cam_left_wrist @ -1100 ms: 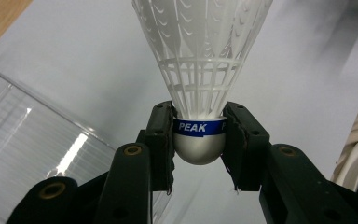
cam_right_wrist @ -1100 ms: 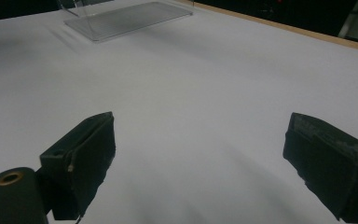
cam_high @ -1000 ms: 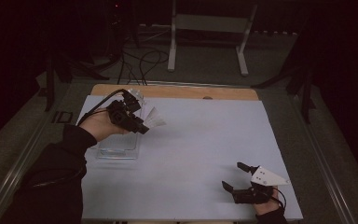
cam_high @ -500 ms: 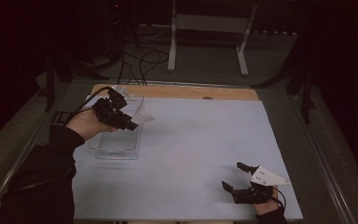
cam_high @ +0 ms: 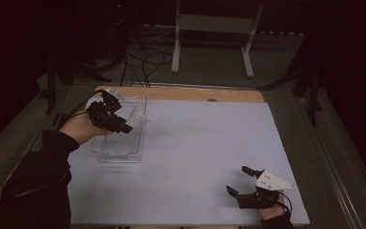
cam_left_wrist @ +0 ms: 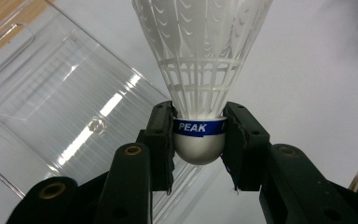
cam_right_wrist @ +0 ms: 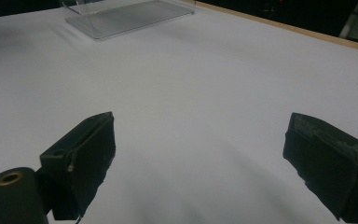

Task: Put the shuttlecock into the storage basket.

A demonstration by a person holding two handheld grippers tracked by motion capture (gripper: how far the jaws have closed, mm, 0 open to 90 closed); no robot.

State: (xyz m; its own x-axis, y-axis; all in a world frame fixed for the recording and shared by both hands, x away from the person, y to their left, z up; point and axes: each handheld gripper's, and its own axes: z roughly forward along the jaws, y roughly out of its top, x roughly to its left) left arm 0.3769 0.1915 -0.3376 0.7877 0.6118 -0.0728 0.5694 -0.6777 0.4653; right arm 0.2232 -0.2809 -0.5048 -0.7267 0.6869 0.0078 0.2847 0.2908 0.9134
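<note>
A white plastic shuttlecock (cam_left_wrist: 200,70) with a blue "PEAK" band is clamped by its cork between the jaws of my left gripper (cam_left_wrist: 199,140). In the high view that left gripper (cam_high: 124,125) hovers over a clear plastic tray (cam_high: 119,143) at the left of the table, and the shuttlecock (cam_high: 140,120) sticks out past the tray's right wall. The clear tray (cam_left_wrist: 42,107) lies below and to the left of the jaws. My right gripper (cam_high: 240,180) rests open near the table's front right edge, with nothing between its jaws (cam_right_wrist: 200,154).
A white sheet (cam_high: 205,148) covers the table, with a wooden strip (cam_high: 181,94) along the far edge. The tray (cam_right_wrist: 121,16) lies far off in the right gripper view. Cables and a metal stand (cam_high: 214,38) sit on the floor behind.
My left gripper has drawn back left and toward the table's far side with the shuttlecock, staying above the tray. The right gripper has not moved.
</note>
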